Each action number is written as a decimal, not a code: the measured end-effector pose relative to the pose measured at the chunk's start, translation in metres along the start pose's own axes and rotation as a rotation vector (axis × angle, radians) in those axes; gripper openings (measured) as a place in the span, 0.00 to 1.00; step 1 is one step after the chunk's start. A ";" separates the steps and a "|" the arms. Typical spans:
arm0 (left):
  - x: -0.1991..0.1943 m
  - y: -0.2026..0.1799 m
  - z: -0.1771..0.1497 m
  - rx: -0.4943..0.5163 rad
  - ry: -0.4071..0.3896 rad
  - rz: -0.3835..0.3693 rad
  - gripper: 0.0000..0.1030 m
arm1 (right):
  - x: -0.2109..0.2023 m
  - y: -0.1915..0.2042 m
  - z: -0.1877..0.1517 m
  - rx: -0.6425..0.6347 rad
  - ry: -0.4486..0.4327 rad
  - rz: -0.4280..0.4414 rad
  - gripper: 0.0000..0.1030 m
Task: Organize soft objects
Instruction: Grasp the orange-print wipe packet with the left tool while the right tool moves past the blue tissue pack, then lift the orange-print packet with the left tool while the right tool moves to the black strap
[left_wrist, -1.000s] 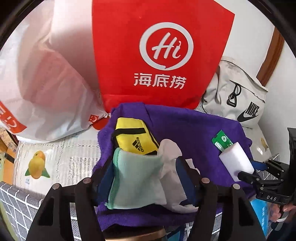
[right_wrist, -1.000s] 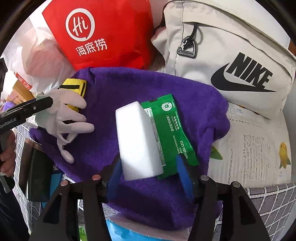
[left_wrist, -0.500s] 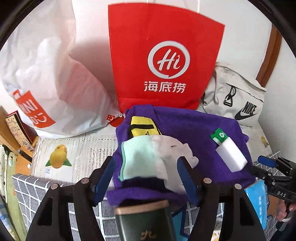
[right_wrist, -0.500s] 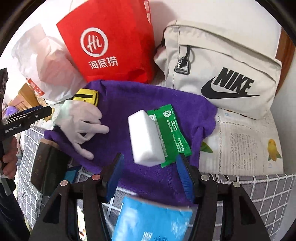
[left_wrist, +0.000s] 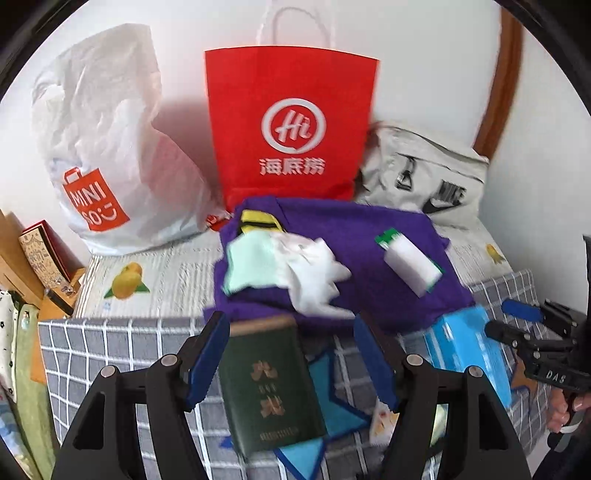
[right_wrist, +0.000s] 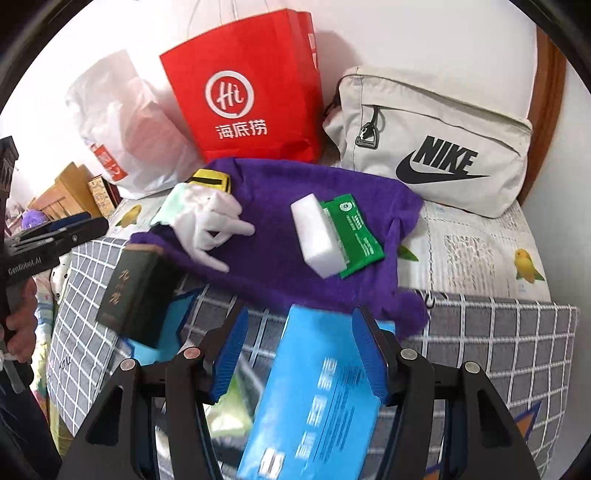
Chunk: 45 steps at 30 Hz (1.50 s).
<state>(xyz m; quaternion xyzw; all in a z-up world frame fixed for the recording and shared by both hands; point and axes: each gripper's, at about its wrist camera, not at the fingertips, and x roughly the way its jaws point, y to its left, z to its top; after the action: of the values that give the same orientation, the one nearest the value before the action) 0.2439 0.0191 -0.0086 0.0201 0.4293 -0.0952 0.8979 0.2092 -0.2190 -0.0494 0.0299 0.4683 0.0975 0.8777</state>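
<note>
Bright, even daylight in both views; the red paper bag (left_wrist: 291, 125) throws a soft shadow to its left on the white wall (left_wrist: 424, 66). Motion blur smears the green box (left_wrist: 269, 384) and blue packet (right_wrist: 325, 391) up close, and the left view is softer overall than the right. Strong fisheye bending with black vignette in the corners; no harsh glare.

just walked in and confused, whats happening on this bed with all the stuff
A person holds a claw in each hand over a bed, sorting soft things. The left claw and right claw are both open and hold nothing. On the purple towel lie a white glove, a mint cloth, a white sponge and a green packet. A blue tissue pack lies under the right claw.
</note>
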 end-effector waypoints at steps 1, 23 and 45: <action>-0.003 -0.003 -0.005 0.007 0.001 -0.003 0.66 | -0.005 0.001 -0.005 0.003 -0.005 0.001 0.57; 0.022 -0.092 -0.096 0.054 0.115 -0.111 0.71 | -0.031 -0.026 -0.079 0.021 0.008 -0.028 0.57; 0.080 -0.110 -0.101 0.133 0.218 -0.074 0.71 | -0.004 -0.048 -0.081 0.058 0.052 0.003 0.57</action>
<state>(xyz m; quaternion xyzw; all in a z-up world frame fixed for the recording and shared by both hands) 0.1945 -0.0893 -0.1295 0.0740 0.5175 -0.1538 0.8385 0.1466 -0.2696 -0.0979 0.0537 0.4937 0.0859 0.8637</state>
